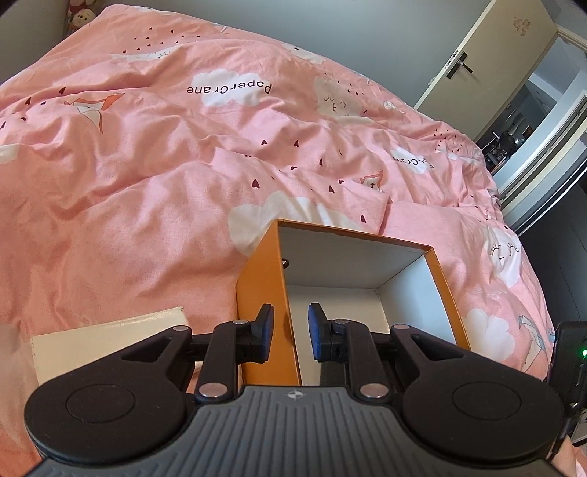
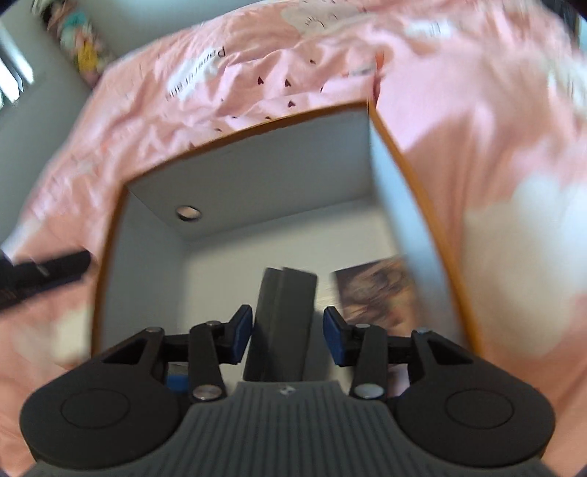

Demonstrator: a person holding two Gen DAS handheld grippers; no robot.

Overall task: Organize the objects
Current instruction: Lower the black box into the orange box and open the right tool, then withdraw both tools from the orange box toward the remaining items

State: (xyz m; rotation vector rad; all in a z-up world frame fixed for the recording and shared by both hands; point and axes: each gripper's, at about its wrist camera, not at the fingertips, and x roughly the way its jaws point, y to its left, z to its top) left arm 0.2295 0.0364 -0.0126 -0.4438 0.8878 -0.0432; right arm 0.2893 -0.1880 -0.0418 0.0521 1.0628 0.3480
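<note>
An orange box [image 1: 256, 279] with a white inside stands open on the pink bed. My left gripper [image 1: 290, 332] straddles the box's left wall, one finger outside and one inside, and looks closed on it. In the right wrist view, my right gripper [image 2: 288, 335] is over the same box [image 2: 110, 264], jaws open. A dark grey flat object [image 2: 284, 323] stands between the fingers without touching the pads. A brown patterned item [image 2: 378, 293] lies on the box floor to the right. The view is blurred.
A pink quilt [image 1: 165, 165] with clouds and hearts covers the bed. A cream flat item [image 1: 110, 337] lies left of the box. A door [image 1: 488, 66] stands open at the far right. Plush toys [image 1: 82, 14] sit at the far bed end. The left gripper's finger [image 2: 47, 273] shows at the box's left wall.
</note>
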